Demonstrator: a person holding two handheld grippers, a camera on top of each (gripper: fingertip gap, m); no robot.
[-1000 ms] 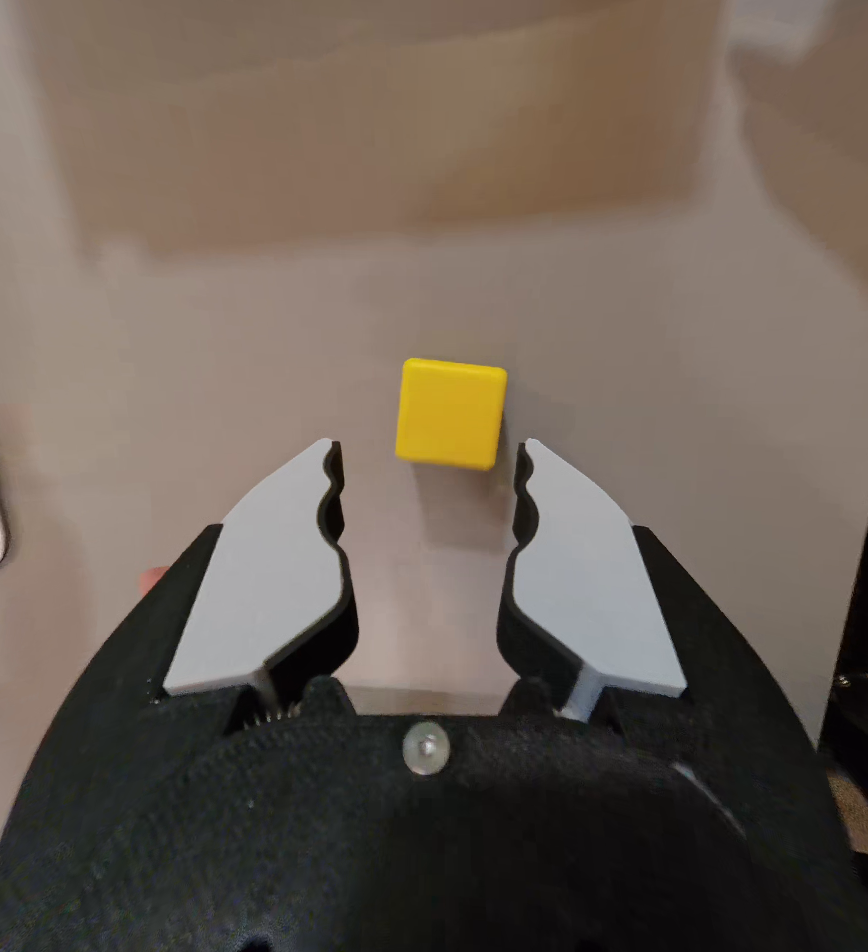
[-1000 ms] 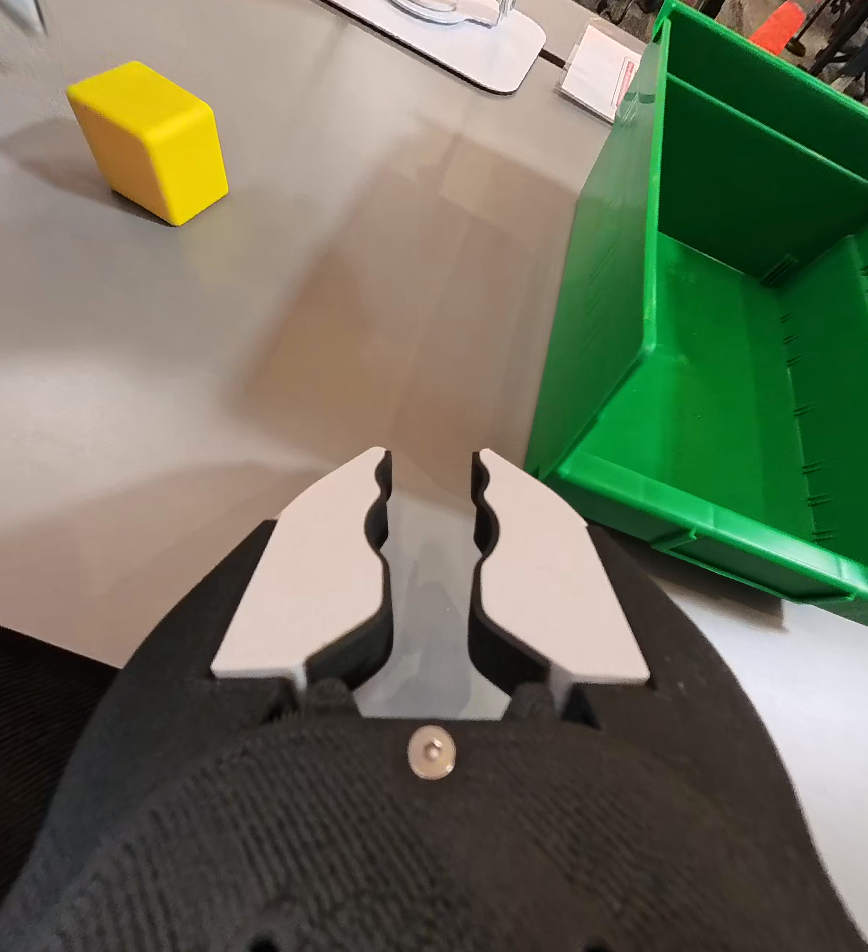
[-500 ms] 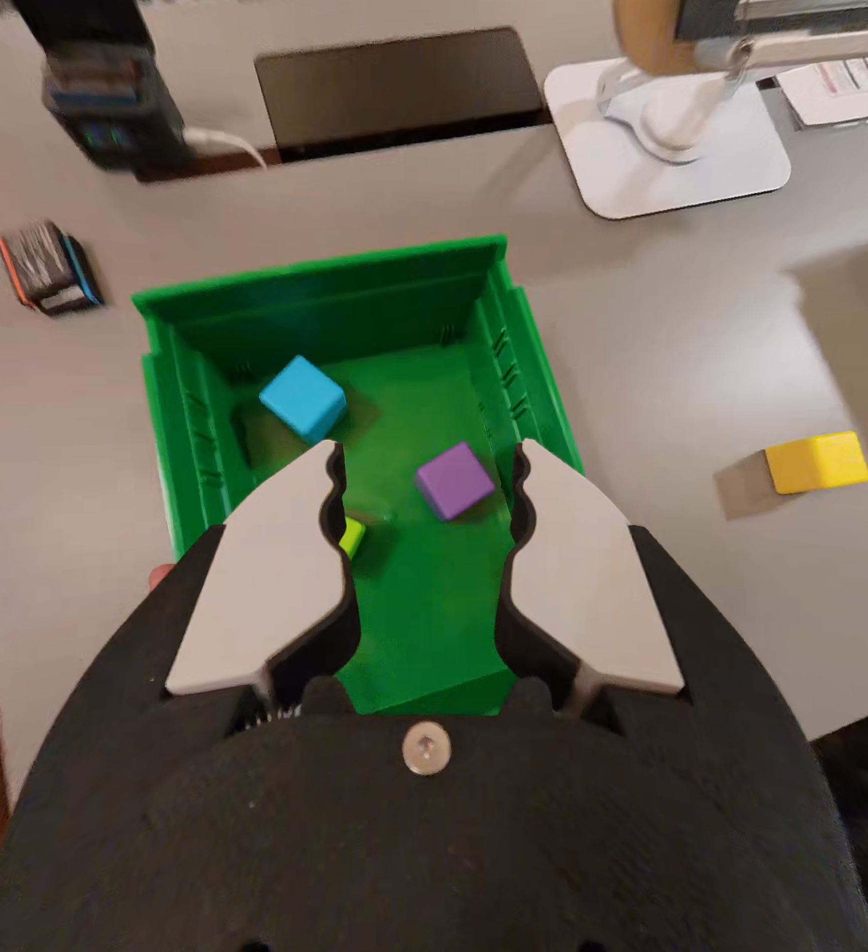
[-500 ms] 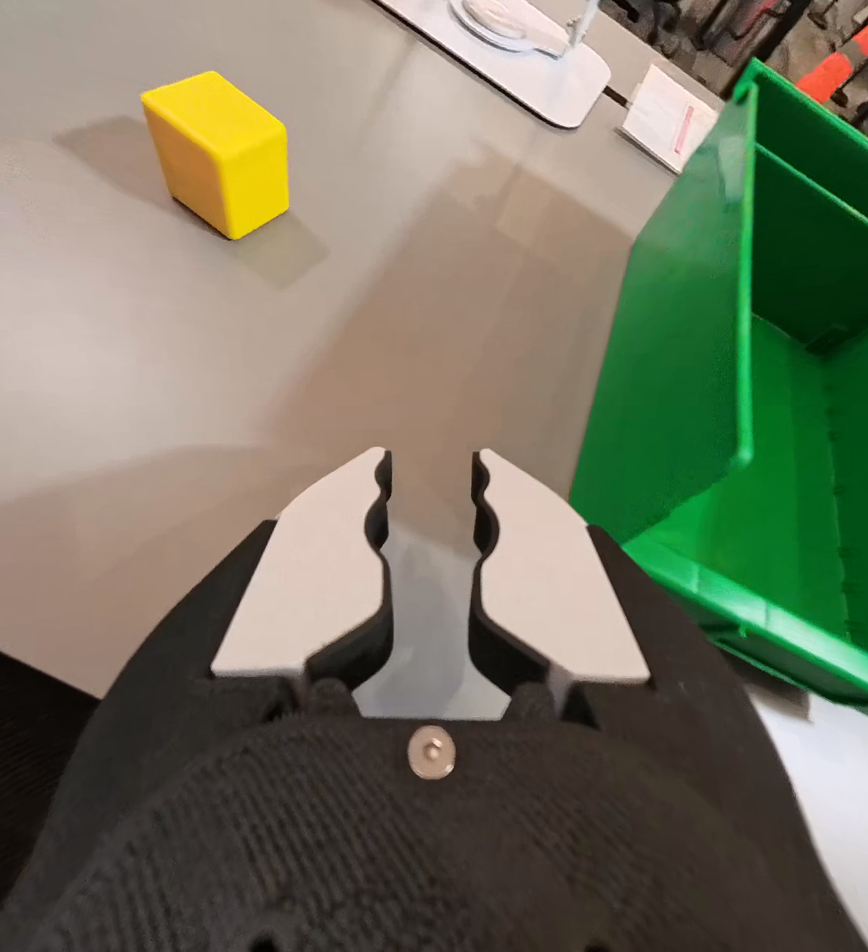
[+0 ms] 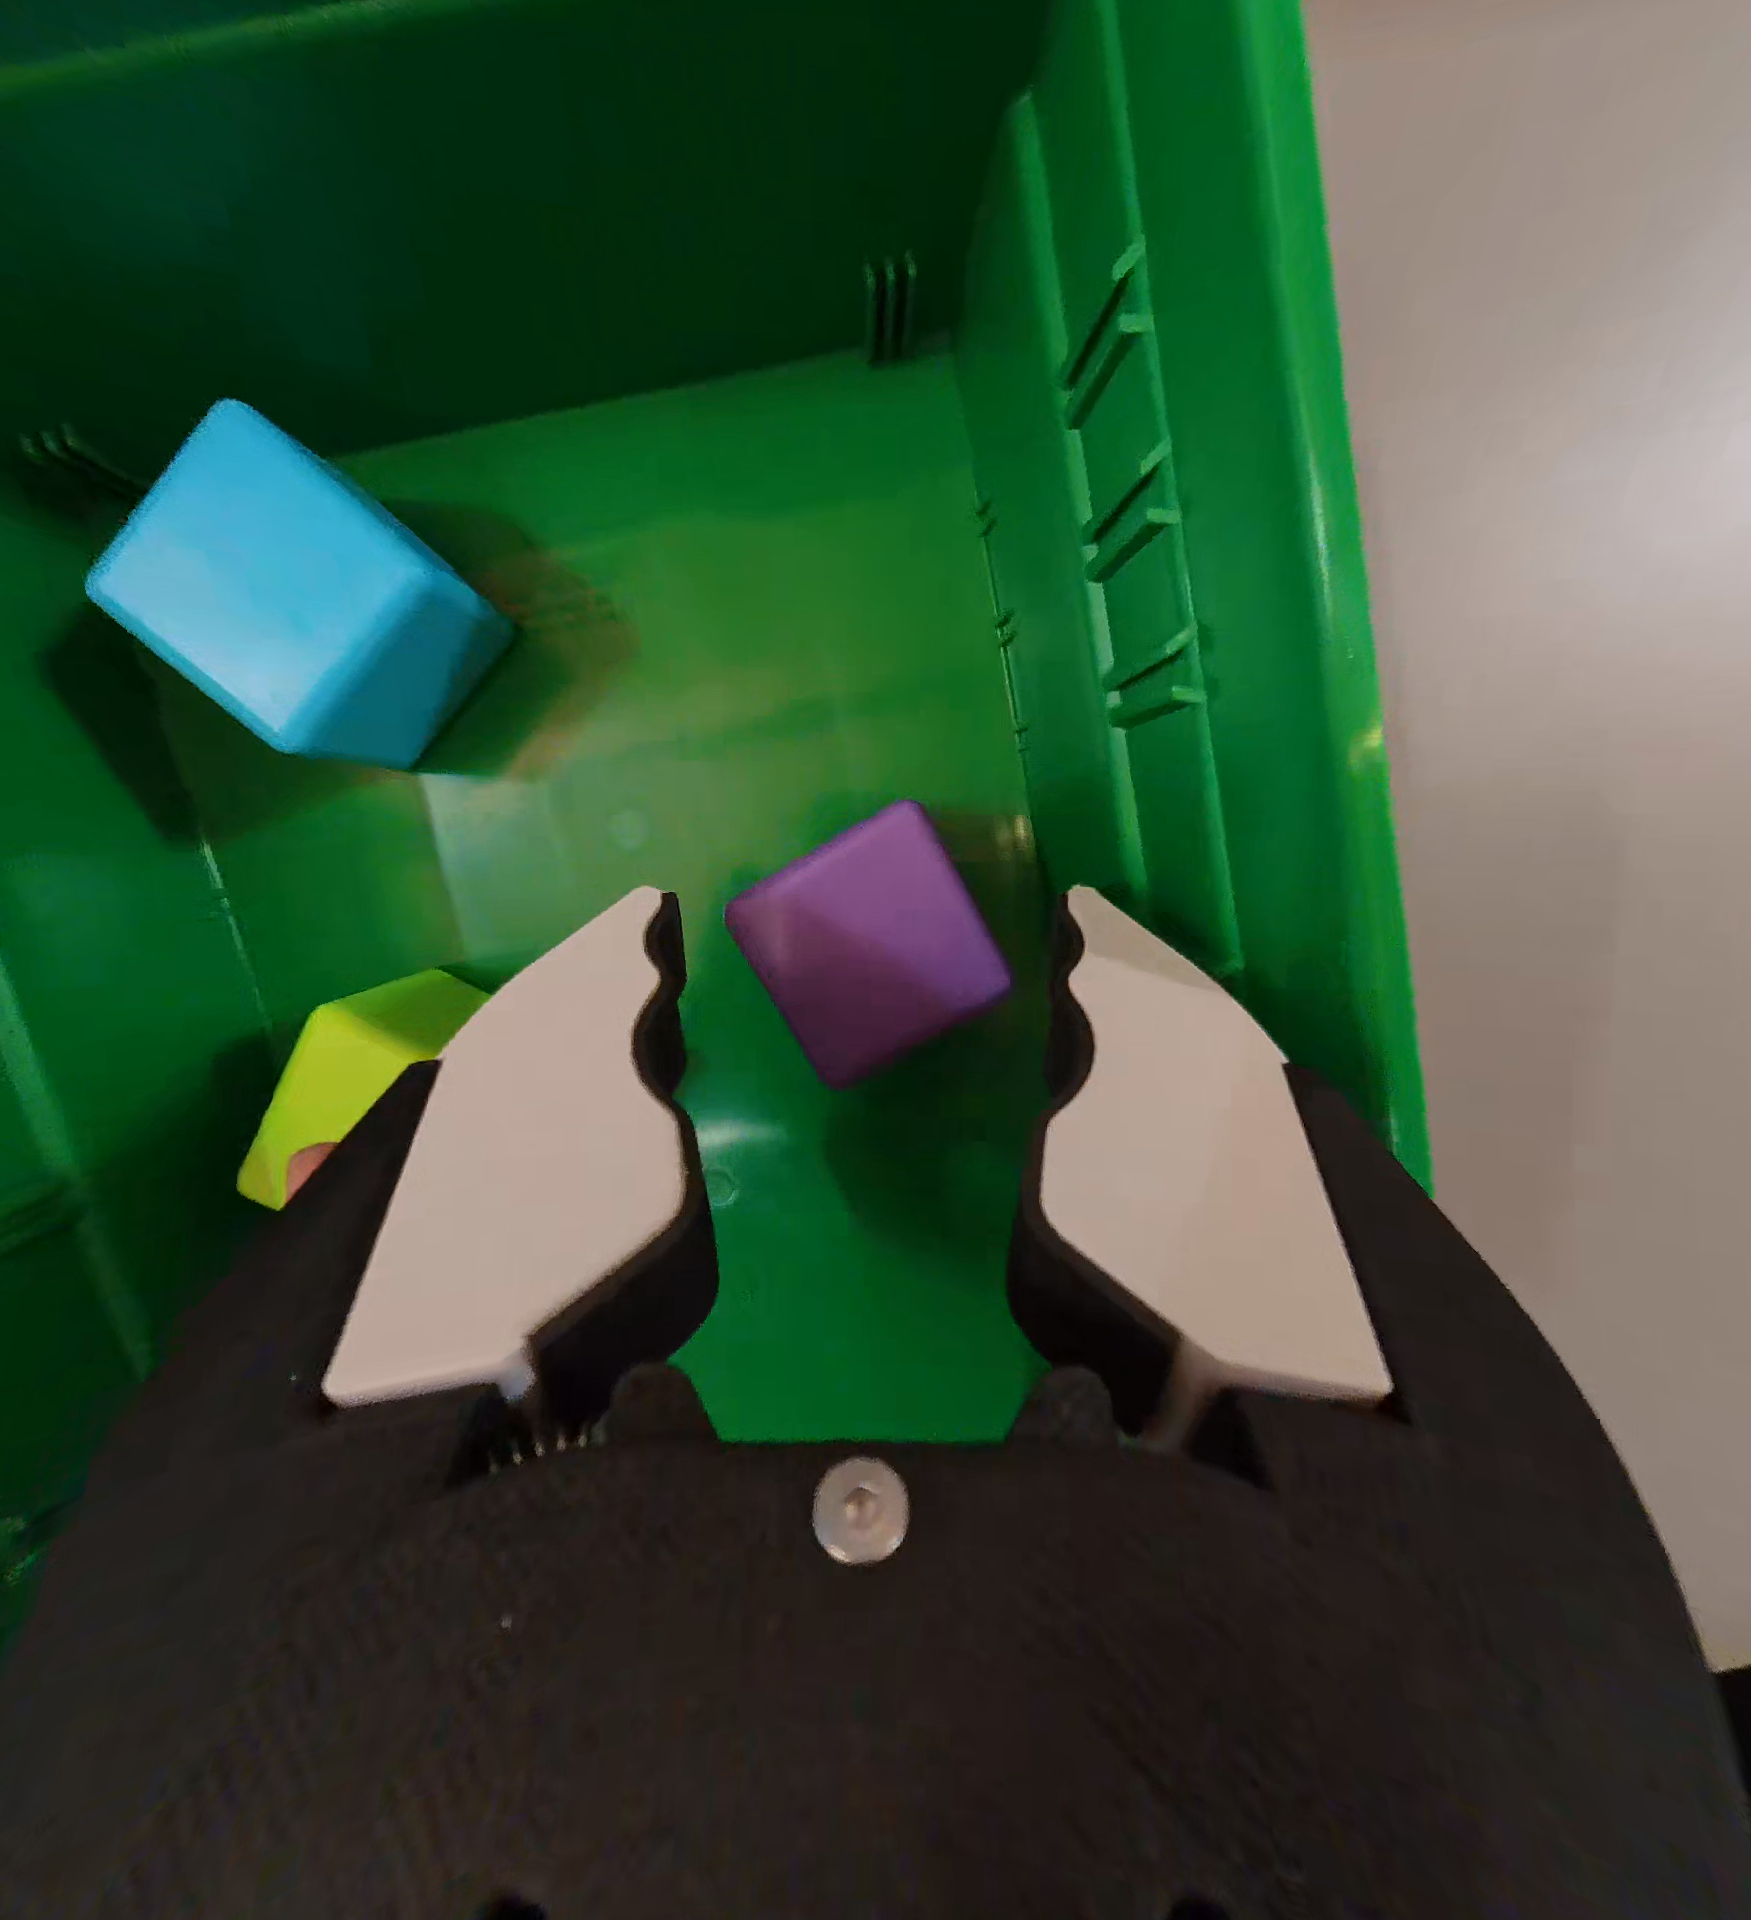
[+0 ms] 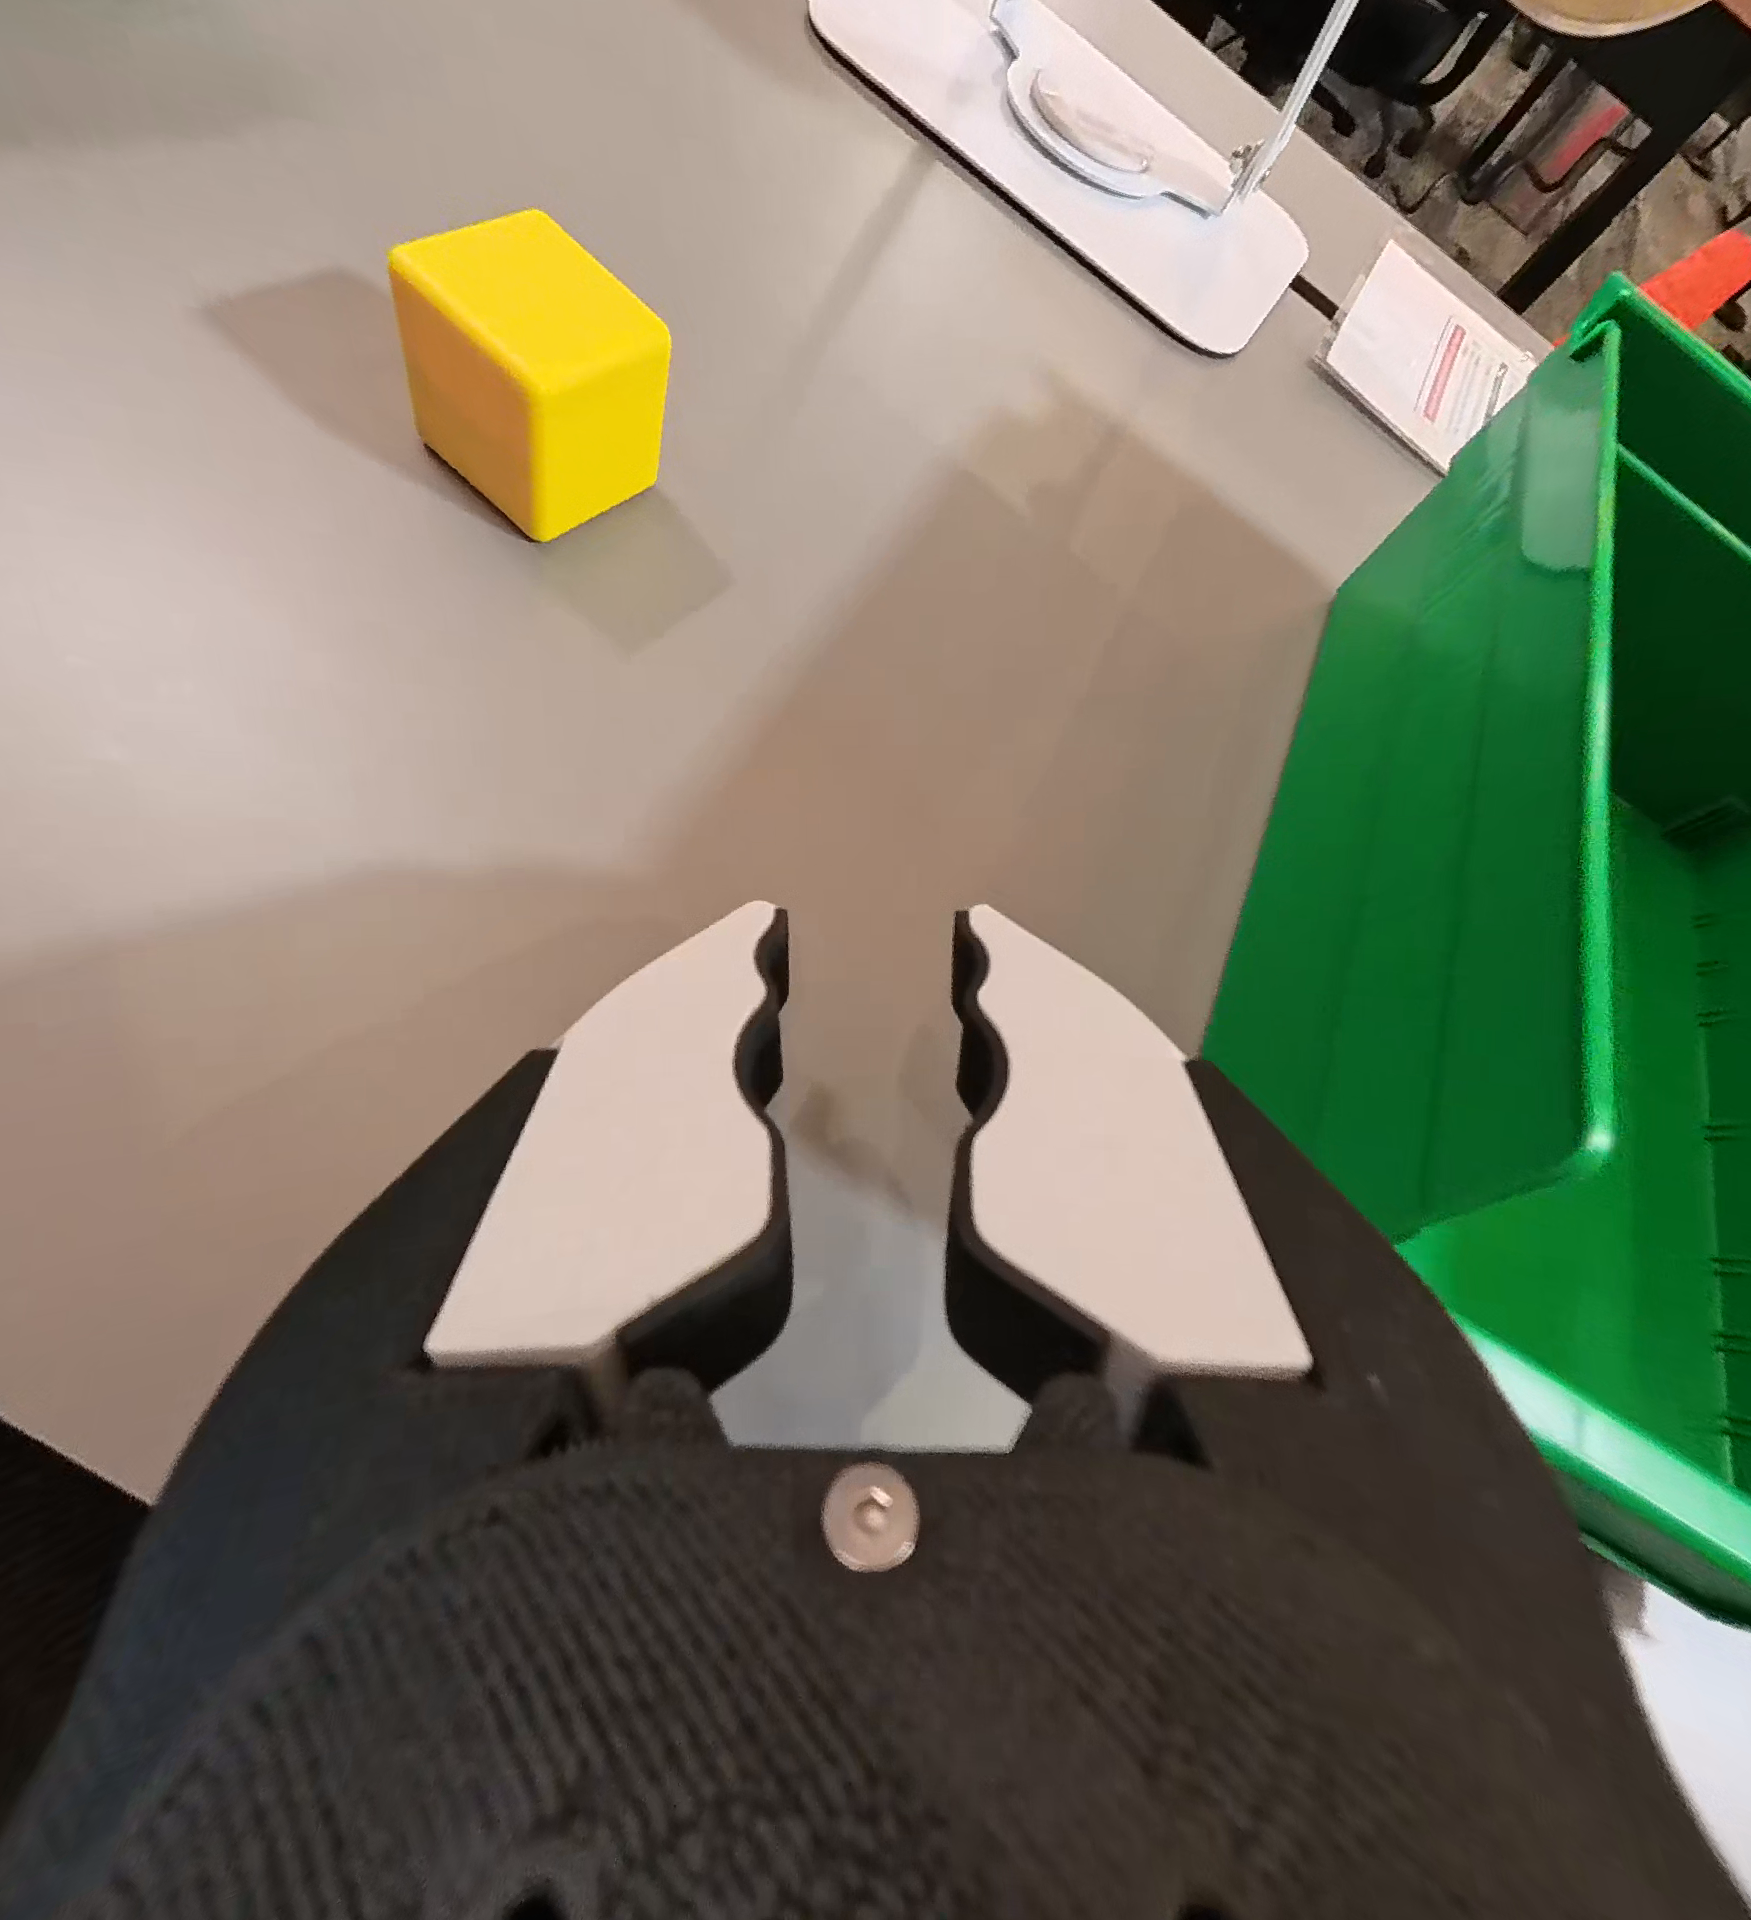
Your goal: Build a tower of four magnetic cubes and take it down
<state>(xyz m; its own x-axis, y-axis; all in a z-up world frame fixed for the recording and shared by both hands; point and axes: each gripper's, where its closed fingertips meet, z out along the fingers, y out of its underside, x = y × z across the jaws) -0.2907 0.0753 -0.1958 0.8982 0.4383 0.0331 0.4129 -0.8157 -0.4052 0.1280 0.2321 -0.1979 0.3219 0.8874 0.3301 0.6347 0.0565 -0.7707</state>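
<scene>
While the left gripper [image 5: 866, 904] hangs inside the left bin [image 5: 1162, 499], its fingers [image 5: 538, 1122] are spread wide and hold nothing. A purple cube [image 5: 866, 940] lies on the bin floor in line with the gap between the tips; whether either tip touches it cannot be told, though none appears to. The cube sits turned on the floor, one corner toward the camera and one toward the bin's right wall, close beside that wall. Being a cube, it has no long axis to report.

A blue block [image 5: 289, 587] lies toward the far left of the same bin, well apart from the purple cube, also skewed to the walls. A lime block [image 5: 351, 1070] rests near the left wall, partly hidden behind the left finger.

The right gripper [image 6: 871, 920] hovers over the grey bench [image 6: 227, 779] with its fingers parted by a narrow gap, nothing between them. A yellow block [image 6: 538, 364] stands on the bench ahead and to the left, well apart from the tips, an upright edge facing the camera. A second green bin [image 6: 1473, 779] stands just to the right of this gripper; what shows of its interior holds nothing.

Finding: three blocks are in the left bin, one on the bench, none gripped. A white stand base [image 6: 1068, 156] lies at the far edge.
</scene>
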